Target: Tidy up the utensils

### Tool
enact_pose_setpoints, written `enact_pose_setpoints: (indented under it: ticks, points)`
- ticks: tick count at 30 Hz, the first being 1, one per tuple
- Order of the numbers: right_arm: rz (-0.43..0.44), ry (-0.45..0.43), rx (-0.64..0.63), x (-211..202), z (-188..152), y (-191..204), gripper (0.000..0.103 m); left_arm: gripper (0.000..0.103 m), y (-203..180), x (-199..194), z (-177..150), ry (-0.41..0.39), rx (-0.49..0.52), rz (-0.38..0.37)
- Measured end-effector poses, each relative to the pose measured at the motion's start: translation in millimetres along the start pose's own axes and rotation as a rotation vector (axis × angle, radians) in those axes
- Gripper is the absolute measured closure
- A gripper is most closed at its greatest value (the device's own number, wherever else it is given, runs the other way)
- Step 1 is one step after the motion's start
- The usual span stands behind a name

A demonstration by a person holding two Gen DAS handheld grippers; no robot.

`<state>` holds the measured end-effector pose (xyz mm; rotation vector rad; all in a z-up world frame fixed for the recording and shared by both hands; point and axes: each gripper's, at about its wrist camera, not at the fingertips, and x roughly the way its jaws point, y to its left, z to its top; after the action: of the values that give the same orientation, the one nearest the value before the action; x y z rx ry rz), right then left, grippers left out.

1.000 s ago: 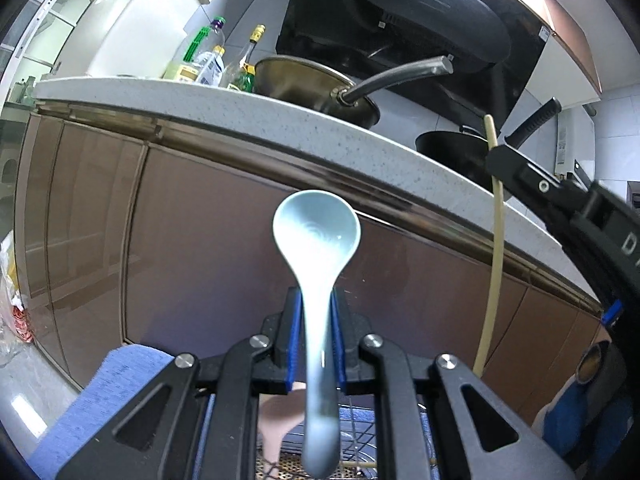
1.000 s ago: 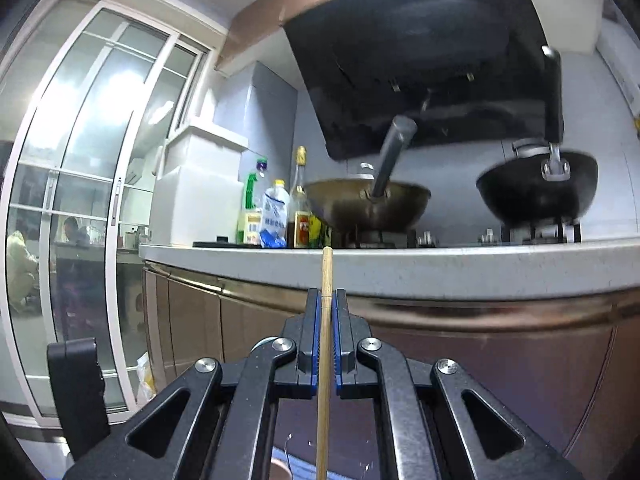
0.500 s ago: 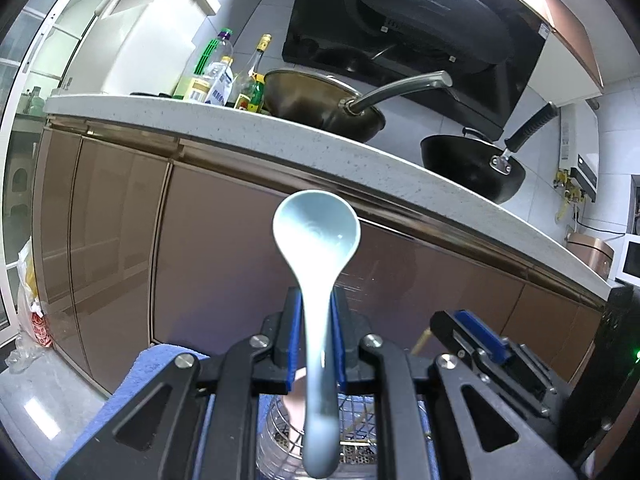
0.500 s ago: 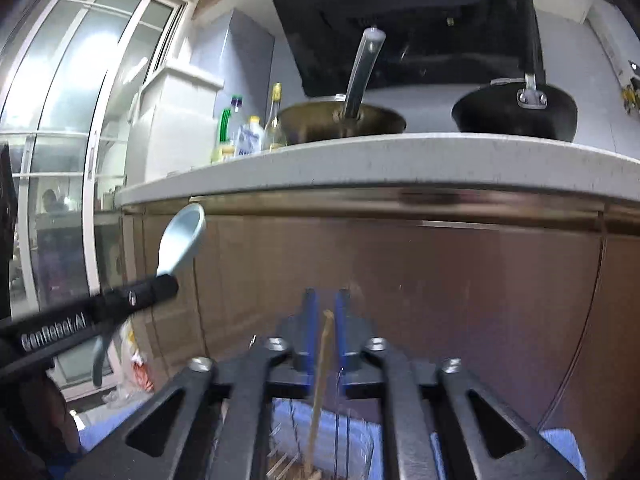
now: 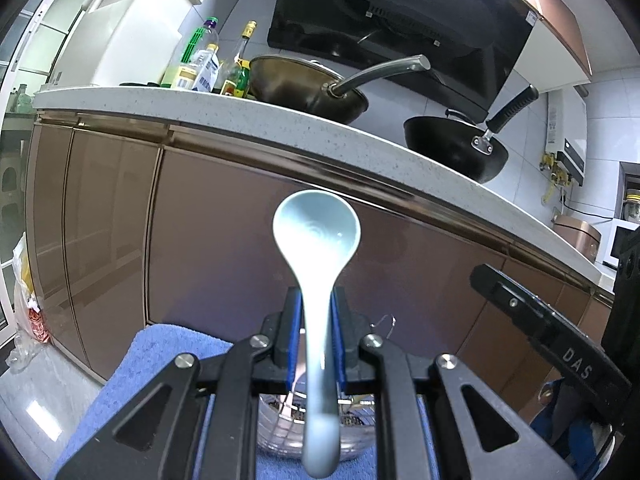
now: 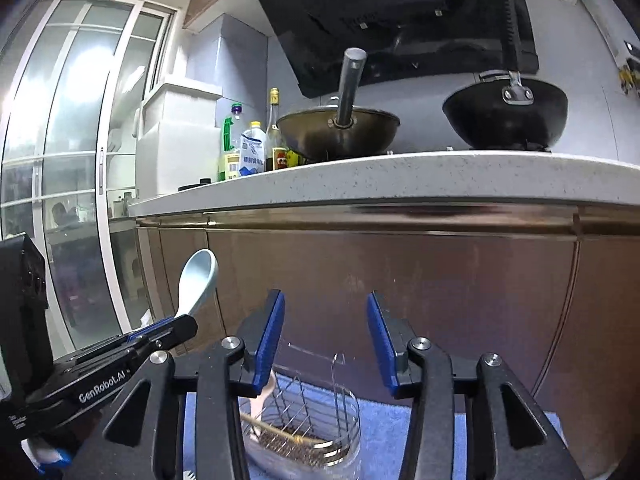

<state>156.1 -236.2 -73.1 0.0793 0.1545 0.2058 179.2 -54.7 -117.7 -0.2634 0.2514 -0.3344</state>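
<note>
Left gripper (image 5: 316, 334): you clamp the pale blue spoon (image 5: 317, 236), bowl up at frame centre.
Right gripper (image 6: 326, 338): your jaws have just been opening, nothing between them; wire utensil holder (image 6: 320, 412) sits below, at lower centre.

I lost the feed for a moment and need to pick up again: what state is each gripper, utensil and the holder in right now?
Left gripper: shut on the pale blue spoon.
Pale blue spoon: held upright, bowl up, not yet in the holder.
Right gripper: jaws have just been opening, nothing between them.
Wire utensil holder: upright on the blue towel.
Chopstick: lying inside the holder.
</note>
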Motion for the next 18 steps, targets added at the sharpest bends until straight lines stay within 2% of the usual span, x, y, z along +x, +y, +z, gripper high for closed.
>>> enact_pose_setpoints:
  ticks: [8,12,15,18]
  points:
    - [-0.032,0.066,0.024,-27.9,-10.4,-8.1,0.06,0.09,2.3,-18.7,-9.9,0.123,-0.002,-0.051]
    - [-0.049,0.102,0.028,-41.1,-20.6,-9.5,0.06,0.09,14.3,-36.0,-20.4,0.177,-0.001,-0.028]
    - [-0.074,0.143,0.028,-54.7,-34.3,-15.1,0.061,0.09,41.9,-45.3,-36.5,0.303,-0.012,0.031]
    - [-0.102,0.212,0.04,-64.7,-56.7,-26.4,0.06,0.09,71.1,-36.3,-66.5,0.521,-0.013,0.087]
